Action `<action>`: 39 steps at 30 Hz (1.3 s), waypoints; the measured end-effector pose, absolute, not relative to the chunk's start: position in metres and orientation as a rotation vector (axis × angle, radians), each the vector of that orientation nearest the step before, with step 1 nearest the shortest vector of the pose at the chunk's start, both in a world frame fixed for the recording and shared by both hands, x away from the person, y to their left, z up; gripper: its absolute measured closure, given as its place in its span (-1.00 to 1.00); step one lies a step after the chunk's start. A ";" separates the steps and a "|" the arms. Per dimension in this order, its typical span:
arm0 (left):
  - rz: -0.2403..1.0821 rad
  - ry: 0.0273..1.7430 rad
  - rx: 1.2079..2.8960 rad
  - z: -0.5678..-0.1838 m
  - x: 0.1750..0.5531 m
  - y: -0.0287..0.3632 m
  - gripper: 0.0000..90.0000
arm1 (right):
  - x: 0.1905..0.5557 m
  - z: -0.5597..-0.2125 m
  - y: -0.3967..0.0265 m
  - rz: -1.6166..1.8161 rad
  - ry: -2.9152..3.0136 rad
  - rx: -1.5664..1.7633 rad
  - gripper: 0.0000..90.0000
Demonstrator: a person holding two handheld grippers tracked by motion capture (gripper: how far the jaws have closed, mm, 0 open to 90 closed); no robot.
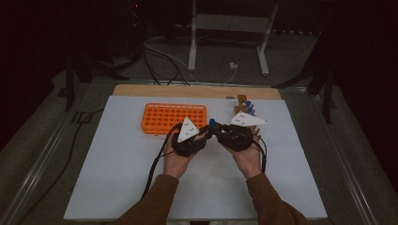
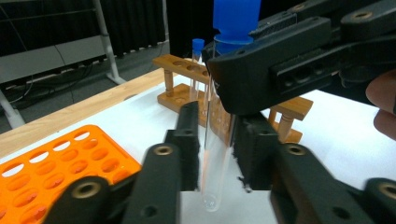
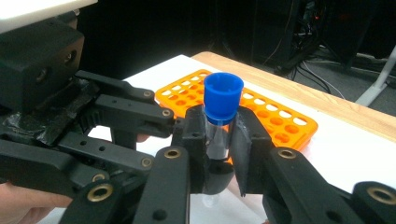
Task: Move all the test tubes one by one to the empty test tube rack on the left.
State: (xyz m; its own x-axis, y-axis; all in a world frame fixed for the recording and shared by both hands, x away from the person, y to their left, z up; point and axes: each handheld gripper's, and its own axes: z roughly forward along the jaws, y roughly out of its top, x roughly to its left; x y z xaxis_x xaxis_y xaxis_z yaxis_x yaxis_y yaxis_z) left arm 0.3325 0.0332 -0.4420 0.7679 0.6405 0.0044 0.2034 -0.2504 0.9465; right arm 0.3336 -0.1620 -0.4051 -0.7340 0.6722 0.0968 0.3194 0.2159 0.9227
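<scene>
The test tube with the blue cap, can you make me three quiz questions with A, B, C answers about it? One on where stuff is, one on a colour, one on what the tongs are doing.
1. Where does the orange rack lie on the white mat in the high view?
A. left of the hands
B. right of the hands
C. beneath the wooden stand

2. What colour is the cap on the test tube?
A. red
B. blue
C. green

3. What holds the test tube?
A. nothing, it lies flat
B. the left tongs alone
C. both the left tongs and the right tongs

Answers: 1 A, the rack lies left of the two hands, while the wooden stand stands apart behind. 2 B, the cap is bright blue in both gripper views. 3 C, the right tongs pinch below the cap, the left tongs lower on the glass.
</scene>
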 end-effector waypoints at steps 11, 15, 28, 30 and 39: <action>0.488 0.689 1.809 -0.445 0.341 0.039 0.74 | 0.334 -0.403 -0.177 1.554 2.105 1.001 -0.20; 0.470 0.710 1.788 -0.446 0.348 0.046 0.74 | 0.331 -0.404 -0.182 1.521 2.085 1.015 -0.56; 0.521 0.756 1.713 -0.455 0.374 0.052 0.74 | 0.315 -0.422 -0.211 1.376 2.084 1.039 -0.78; 0.526 0.775 1.702 -0.459 0.379 0.051 0.74 | 0.313 -0.423 -0.217 1.379 2.071 1.053 -0.79; 0.538 0.849 1.701 -0.475 0.400 0.044 0.74 | 0.304 -0.426 -0.230 1.354 2.054 1.046 -0.81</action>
State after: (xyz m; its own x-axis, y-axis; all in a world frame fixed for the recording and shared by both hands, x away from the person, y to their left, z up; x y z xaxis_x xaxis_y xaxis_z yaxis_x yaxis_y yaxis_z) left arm 0.3996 0.0442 -0.4755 0.6389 0.7663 -0.0682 0.2653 -0.1363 0.9545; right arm 0.3044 -0.2303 -0.4262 -0.6027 0.7975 0.0285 0.3407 0.2249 0.9129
